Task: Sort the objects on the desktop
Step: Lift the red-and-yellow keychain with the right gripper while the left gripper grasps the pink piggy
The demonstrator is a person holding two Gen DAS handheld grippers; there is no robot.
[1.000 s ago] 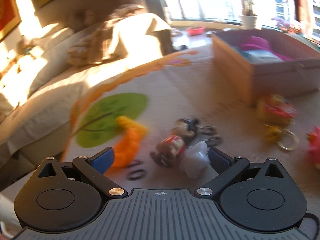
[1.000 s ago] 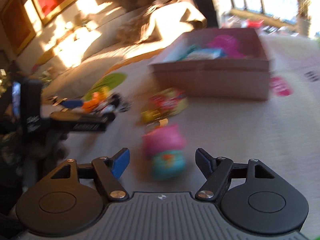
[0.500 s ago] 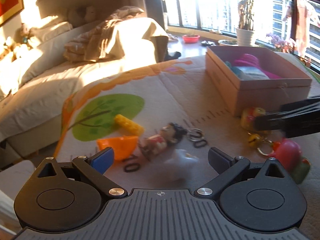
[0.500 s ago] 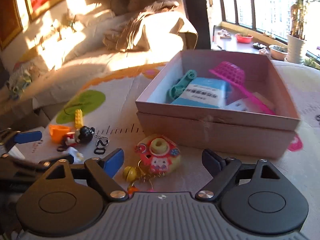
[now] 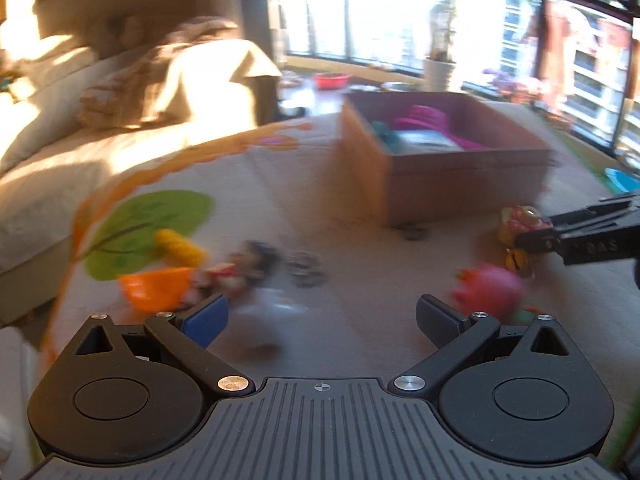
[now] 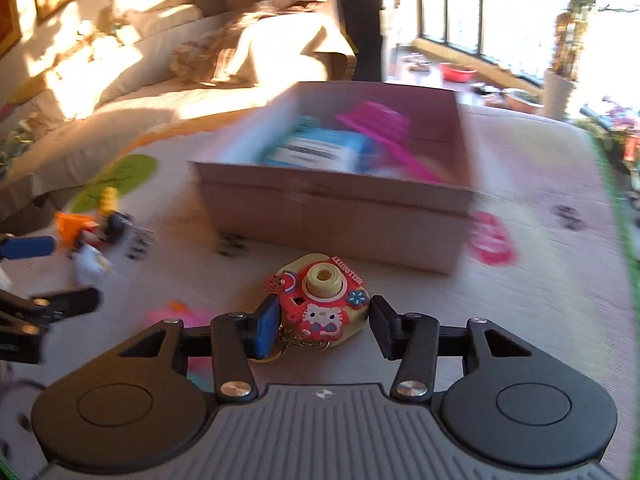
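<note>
- Nearest: right gripper (image 6: 323, 326) closed onto camera keychain (image 6: 323, 305), fingers pressing both its flanks; keychain just short of the cardboard box (image 6: 332, 216), front wall side.
- Left gripper (image 5: 320, 316) spread wide, nothing between fingers, well short of box, off its left corner.
- Pink toy (image 5: 486, 290) just beyond left gripper's right finger, short of box.
- White figure (image 5: 272, 306), blurred, beside left gripper's blue finger pad.
- Orange cup (image 5: 154, 286), doll keychain (image 5: 244, 266), yellow brick (image 5: 180, 246) clustered left of box, well apart from it.
- Inside box: blue packet (image 6: 316, 152), magenta scoop (image 6: 378, 124).
- Beyond box: bed (image 6: 132, 80), windows (image 5: 384, 12).
</note>
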